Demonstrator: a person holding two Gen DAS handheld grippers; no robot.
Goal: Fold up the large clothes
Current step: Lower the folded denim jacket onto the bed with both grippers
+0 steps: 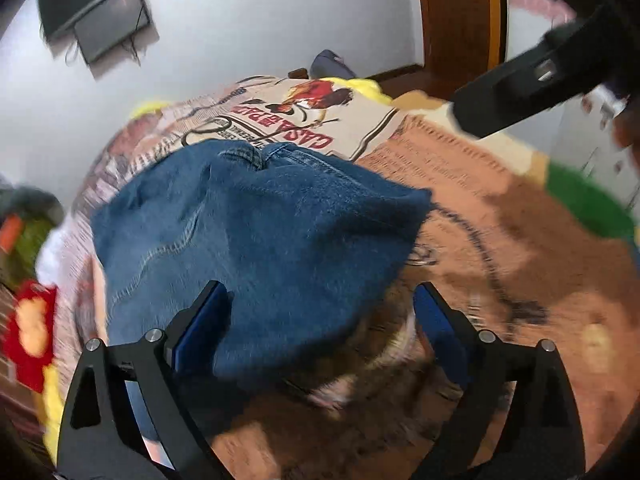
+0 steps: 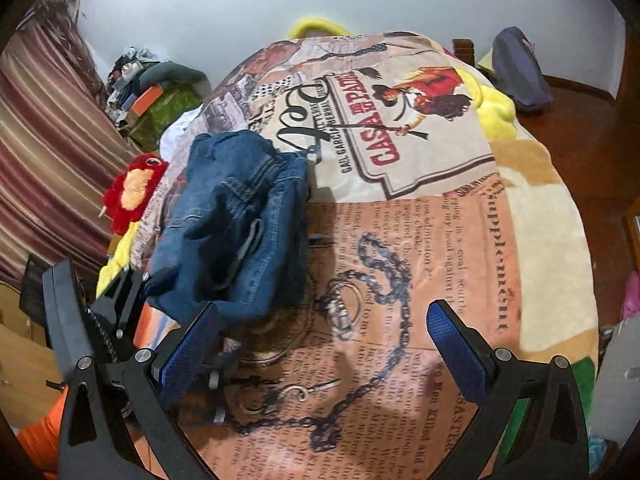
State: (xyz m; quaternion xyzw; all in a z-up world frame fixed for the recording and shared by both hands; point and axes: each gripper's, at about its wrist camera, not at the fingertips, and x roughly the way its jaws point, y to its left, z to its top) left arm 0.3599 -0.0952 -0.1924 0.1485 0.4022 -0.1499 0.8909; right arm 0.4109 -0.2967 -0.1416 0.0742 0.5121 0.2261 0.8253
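Left wrist view first: my left gripper [image 1: 320, 320] had its jaws spread wide with nothing pinched between them. The jeans [image 1: 256, 232] were a bunched blue heap on the printed blanket [image 1: 460, 200] covering the bed, and the near edge of the denim lay right between the two blue pads, closer to the left pad [image 1: 200, 328], which looked to be brushing the cloth, though the blur made that hard to call. The heap stretched away from the jaws toward the waistband at the far end, so its long axis ran roughly straight ahead of this gripper. The other tool's black body poked in at the top right corner.

Right wrist view: my right gripper [image 2: 324, 344] was also wide open and empty, over bare blanket [image 2: 440, 240]. The jeans [image 2: 236, 220] sat up and to the left of it, off its left pad [image 2: 188, 352], with the left gripper [image 2: 120, 304] parked at their near end.

So the left hand was clearly the nearer one. My guess was the right would have to swing left to reach the denim before any proper fold could happen.
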